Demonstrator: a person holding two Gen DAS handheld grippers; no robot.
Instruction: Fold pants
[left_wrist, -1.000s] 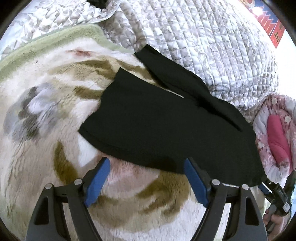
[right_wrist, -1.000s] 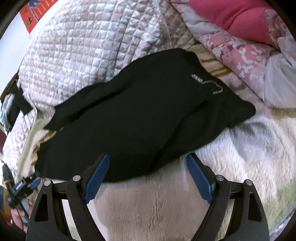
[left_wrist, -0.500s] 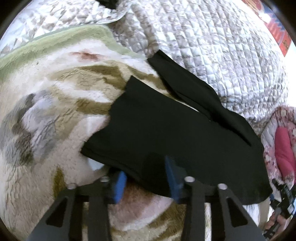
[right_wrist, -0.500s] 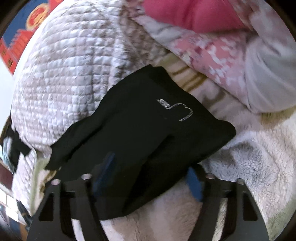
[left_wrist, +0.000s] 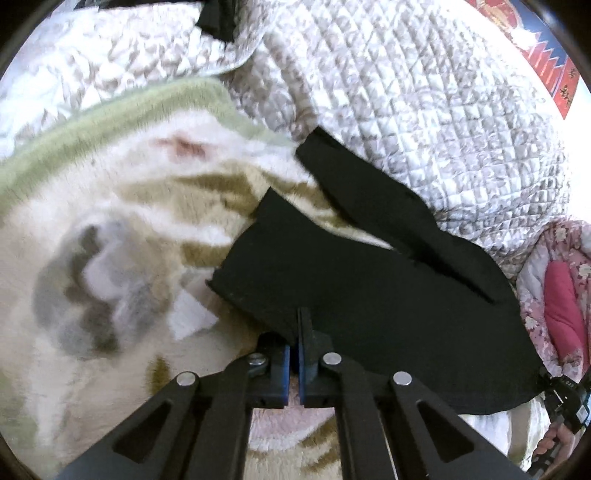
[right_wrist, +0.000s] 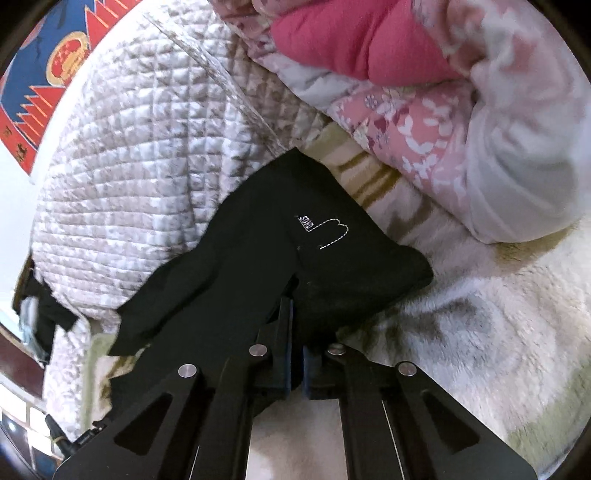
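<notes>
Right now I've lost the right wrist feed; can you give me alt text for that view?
The right gripper is shut on the near edge of the black pants, near the end with white stitching. The pants lie on a fuzzy cream blanket, running up-left against a quilted grey-white cover. A pink floral quilt is bunched at upper right.

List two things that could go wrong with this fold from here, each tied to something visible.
The left gripper and right gripper pinch only the near edge of the black fabric pants, so it may slip when lifted.

The far leg lies splayed onto the grey quilted bedspread; it could drag and fold crooked.
</notes>
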